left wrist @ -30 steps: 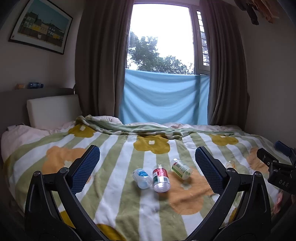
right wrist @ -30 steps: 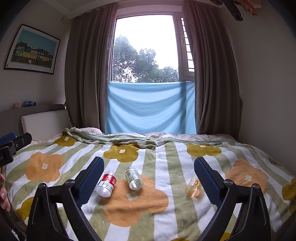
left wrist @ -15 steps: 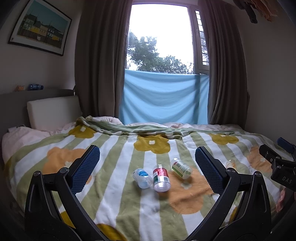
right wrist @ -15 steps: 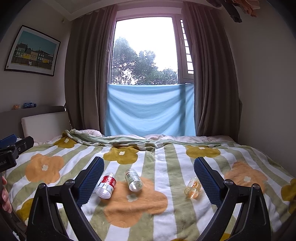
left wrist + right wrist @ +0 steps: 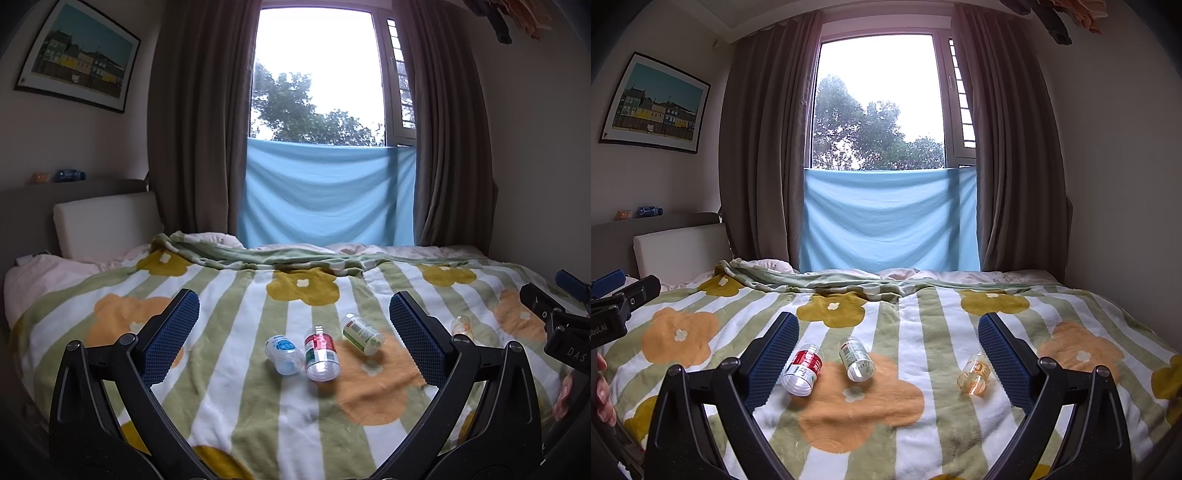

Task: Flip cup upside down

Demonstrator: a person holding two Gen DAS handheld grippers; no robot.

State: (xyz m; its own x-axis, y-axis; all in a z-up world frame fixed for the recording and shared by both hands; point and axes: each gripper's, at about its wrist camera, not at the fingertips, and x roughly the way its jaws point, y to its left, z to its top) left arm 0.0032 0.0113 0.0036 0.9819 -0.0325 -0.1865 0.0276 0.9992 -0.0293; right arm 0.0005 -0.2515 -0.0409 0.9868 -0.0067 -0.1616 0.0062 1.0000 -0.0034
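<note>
While both tongs hang over the near edge of the bed (image 5: 110, 291), nothing is held. The bed, under a striped blanket (image 5: 923, 424) with orange and yellow flowers, runs to the far edge below a window (image 5: 879, 103) with a blue cloth (image 5: 890, 218) across its lower part and brown curtains (image 5: 764, 147) on each side. A framed picture (image 5: 79, 62) hangs on the wall over the bed's left edge, above a white headboard cushion (image 5: 105, 225).

The left tongs (image 5: 293, 325) are spread wide, empty; so are the right tongs (image 5: 888, 345).

Four small clear cups lie on their sides around the middle of the bed, toward the near edge. The red cup (image 5: 320, 352) touches or nearly touches the blue cup (image 5: 283, 352) on its left; the green cup (image 5: 362, 333) lies just right of the red one, apart. The orange cup (image 5: 975, 373) lies well apart toward the right edge, just beside the right tongs' right finger (image 5: 1004, 354) in the right wrist view.
</note>
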